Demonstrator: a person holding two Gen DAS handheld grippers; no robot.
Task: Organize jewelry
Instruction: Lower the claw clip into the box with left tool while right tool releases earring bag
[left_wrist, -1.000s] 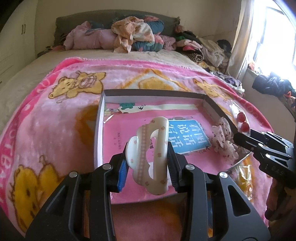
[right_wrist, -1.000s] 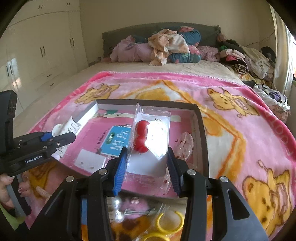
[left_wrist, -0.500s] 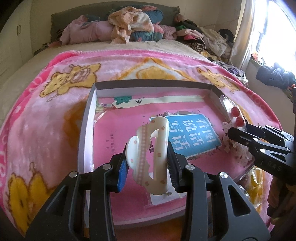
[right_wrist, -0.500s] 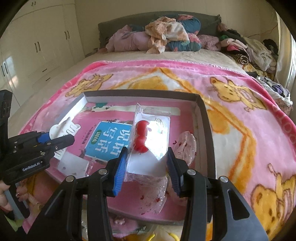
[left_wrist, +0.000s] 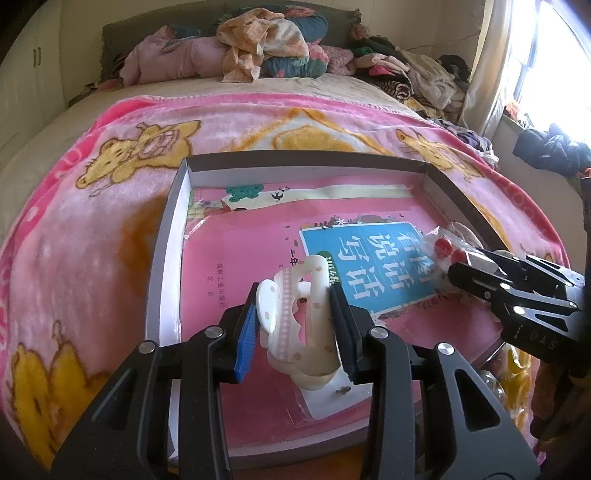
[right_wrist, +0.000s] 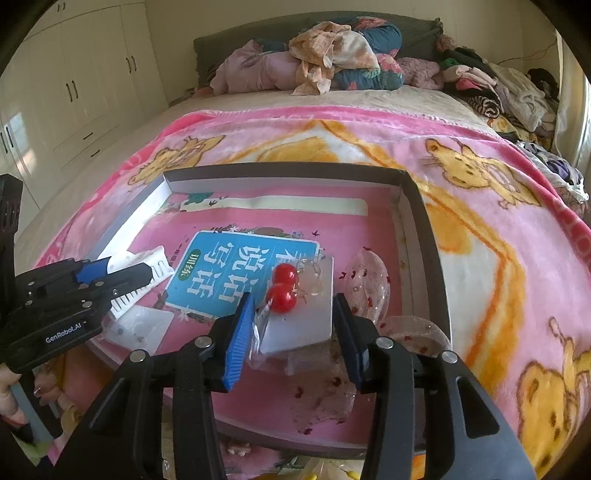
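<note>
My left gripper (left_wrist: 293, 325) is shut on a cream hair claw clip (left_wrist: 301, 325) and holds it low over the near left of a shallow grey-walled box (left_wrist: 166, 236). My right gripper (right_wrist: 291, 328) is shut on a clear packet of red cherry earrings (right_wrist: 284, 291), now tilted flat over the box's near right. The box floor is a pink book cover with a blue label (right_wrist: 240, 266). The left gripper also shows in the right wrist view (right_wrist: 125, 277), and the right gripper in the left wrist view (left_wrist: 458, 273).
In the box lie a small white earring card (right_wrist: 144, 325) and clear hair clips with red specks (right_wrist: 369, 280). The box sits on a pink bear blanket (left_wrist: 92, 206) on a bed. Clothes are piled at the headboard (right_wrist: 325, 55). Yellow rings lie below the box's near edge (left_wrist: 517, 376).
Both grippers have moved forward and lower over the box. The cherry packet has tipped from upright to nearly flat. The hair claw has dropped close to the box floor.
</note>
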